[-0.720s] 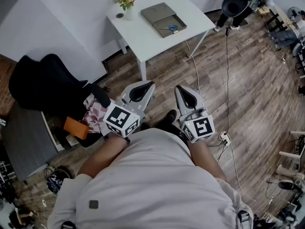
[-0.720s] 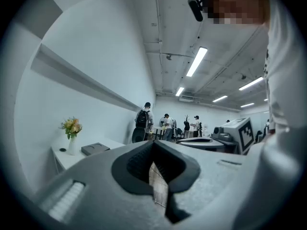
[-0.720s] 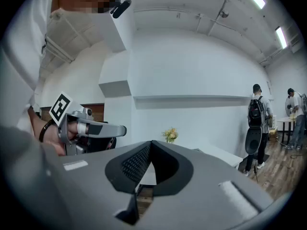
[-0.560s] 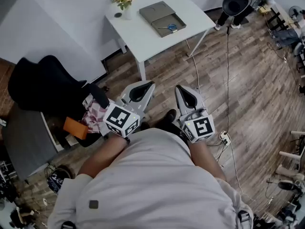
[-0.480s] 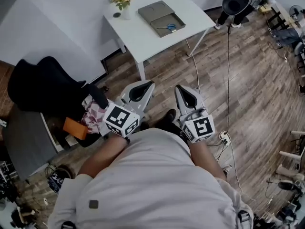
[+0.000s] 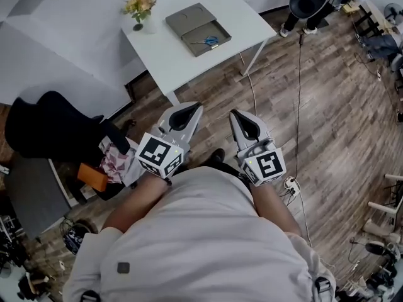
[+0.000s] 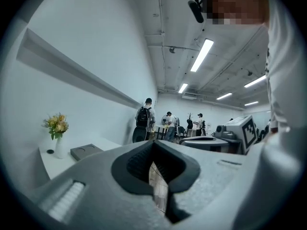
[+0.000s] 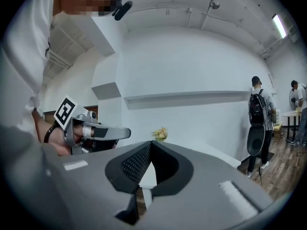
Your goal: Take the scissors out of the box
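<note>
Over the last half second or so the head view swung. The vase of flowers (image 6: 140,5) at the left corner of the white table (image 6: 165,61) slid leftward in the frame. So did the open box (image 6: 194,46) near the middle of the tabletop and the blue-handled scissors (image 6: 210,41) lying in its tray. The person seemed to be turning or stepping to face the table, which was still well apart from both tools across the wooden floor.

The left gripper (image 6: 188,110) had kept its place in front of the body, its jaws closed tip to tip on nothing. The right gripper (image 6: 243,116) sat just beside it, likewise fully closed and empty.

For the task this looked like the approach only: the scissors were still in the box, untouched, and the jaws would have to part before any grasp.

No brand or lettering could be read. The only marks were the black-and-white square patterns on the left marker cube (image 6: 158,156) and the right marker cube (image 6: 266,166).
</note>
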Available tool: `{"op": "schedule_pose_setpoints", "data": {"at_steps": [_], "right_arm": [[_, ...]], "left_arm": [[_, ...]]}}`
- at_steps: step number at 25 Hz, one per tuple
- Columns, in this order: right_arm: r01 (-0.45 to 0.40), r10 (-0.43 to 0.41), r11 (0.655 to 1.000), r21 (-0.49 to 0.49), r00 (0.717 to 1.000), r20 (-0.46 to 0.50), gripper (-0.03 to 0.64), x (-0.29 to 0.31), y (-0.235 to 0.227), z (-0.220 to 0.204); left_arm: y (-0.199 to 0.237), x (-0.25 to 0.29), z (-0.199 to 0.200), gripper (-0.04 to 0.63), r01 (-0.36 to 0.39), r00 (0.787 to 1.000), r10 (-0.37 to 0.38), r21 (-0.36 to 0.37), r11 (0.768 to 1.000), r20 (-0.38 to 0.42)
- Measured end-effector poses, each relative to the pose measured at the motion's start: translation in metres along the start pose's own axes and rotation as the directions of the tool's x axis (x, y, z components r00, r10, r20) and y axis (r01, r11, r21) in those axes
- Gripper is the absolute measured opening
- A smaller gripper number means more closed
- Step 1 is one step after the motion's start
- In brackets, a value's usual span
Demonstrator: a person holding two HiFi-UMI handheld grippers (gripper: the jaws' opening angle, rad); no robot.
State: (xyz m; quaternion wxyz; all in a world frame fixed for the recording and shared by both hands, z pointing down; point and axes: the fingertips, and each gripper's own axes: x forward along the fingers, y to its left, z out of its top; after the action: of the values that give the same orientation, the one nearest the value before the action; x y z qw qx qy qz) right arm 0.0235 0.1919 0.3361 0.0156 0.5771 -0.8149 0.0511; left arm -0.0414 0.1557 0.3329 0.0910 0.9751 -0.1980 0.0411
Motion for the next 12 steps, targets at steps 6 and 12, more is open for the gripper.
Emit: {"op": "schedule_pose_setpoints", "data": {"at_steps": [6, 12], "right_arm": [[-0.016, 0.016, 1.0, 0.01, 1.0, 0.012, 0.011, -0.009, -0.05, 0.005], [-0.006, 0.005, 0.999, 0.053, 1.0, 0.023, 0.011, -0.009, -0.079, 0.0]], "left_arm": [[-0.013, 0.053, 0.004, 0.003, -0.004, 1.0, 0.004, 0.007, 1.0, -0.005], [-0.015, 0.079, 0.006, 0.003, -0.001, 1.0, 0.002, 0.026, 1.0, -0.028]]}}
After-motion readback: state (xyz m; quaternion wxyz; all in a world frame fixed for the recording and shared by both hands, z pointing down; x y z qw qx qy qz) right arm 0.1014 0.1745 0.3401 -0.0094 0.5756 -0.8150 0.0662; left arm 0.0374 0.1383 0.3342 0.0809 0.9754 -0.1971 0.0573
